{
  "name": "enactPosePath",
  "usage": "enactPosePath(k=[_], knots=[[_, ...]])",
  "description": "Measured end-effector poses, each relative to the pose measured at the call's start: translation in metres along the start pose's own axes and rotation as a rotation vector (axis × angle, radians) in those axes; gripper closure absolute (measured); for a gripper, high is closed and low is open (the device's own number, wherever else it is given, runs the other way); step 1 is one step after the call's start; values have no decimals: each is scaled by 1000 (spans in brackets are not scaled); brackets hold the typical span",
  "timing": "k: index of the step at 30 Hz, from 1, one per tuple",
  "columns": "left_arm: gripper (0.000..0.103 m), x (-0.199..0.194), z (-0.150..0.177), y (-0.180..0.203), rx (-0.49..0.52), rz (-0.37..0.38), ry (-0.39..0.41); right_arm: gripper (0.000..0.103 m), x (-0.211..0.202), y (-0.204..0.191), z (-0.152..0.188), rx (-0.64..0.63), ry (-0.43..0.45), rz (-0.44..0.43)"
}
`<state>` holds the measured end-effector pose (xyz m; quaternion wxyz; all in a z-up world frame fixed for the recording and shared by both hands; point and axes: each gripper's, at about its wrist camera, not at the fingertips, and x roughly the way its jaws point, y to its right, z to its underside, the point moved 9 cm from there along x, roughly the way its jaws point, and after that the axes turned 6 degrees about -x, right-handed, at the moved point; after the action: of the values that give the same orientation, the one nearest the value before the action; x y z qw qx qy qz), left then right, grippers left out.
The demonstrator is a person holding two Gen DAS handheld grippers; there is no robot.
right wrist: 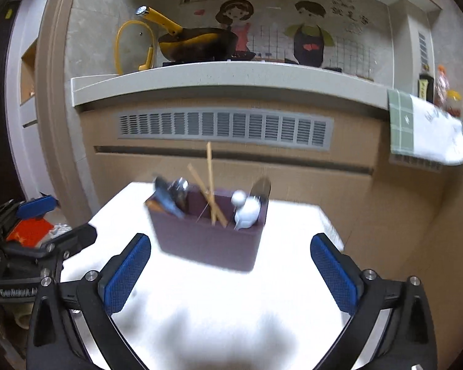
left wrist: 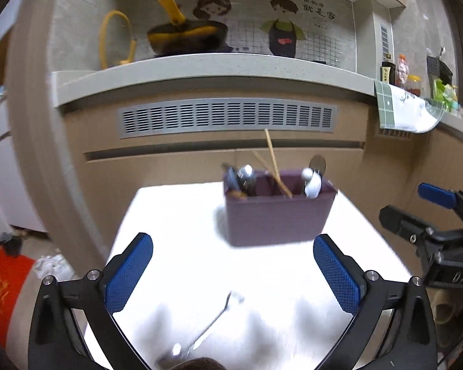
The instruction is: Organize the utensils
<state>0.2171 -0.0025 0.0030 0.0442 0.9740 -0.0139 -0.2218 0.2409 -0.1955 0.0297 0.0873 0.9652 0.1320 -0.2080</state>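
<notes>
A purple utensil holder (left wrist: 277, 219) stands at the far side of a white table (left wrist: 176, 246). It holds dark-handled utensils on the left, wooden chopsticks (left wrist: 273, 163) in the middle and a white spoon (left wrist: 311, 183) on the right. A metal fork (left wrist: 213, 323) lies on the table between my left gripper's fingers, near the front edge. My left gripper (left wrist: 233, 271) is open and empty above it. The holder (right wrist: 206, 240) also shows in the right wrist view, with chopsticks (right wrist: 210, 185) and white spoon (right wrist: 247, 211). My right gripper (right wrist: 231, 271) is open and empty, short of the holder.
A kitchen counter (left wrist: 200, 67) with a yellow-handled pan (left wrist: 185, 35) runs behind the table, above a vent grille (left wrist: 228, 117). A cloth (left wrist: 401, 111) hangs at the right. My right gripper (left wrist: 432, 228) shows at the right of the left view, my left gripper (right wrist: 31, 240) at the left of the right view.
</notes>
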Motion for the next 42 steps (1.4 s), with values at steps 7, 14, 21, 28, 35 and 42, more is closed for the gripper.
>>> enactPosePath(k=[7, 14, 21, 28, 35, 42], knots=[[0, -35, 57, 0, 7, -75, -42, 0, -34, -2, 48, 66, -32, 67], [0, -54, 72, 4, -41, -58, -52, 0, -54, 1, 75, 105, -58, 86], [0, -64, 67, 4, -49, -60, -39, 0, -63, 0, 82, 80, -49, 116], [0, -65, 67, 6, -57, -50, -51, 0, -64, 2, 84, 92, -56, 113], [0, -66, 68, 8, -52, -46, -53, 0, -65, 1, 85, 83, -51, 108], [0, -67, 68, 10, -51, -46, -55, 0, -67, 0, 85, 80, -51, 105]])
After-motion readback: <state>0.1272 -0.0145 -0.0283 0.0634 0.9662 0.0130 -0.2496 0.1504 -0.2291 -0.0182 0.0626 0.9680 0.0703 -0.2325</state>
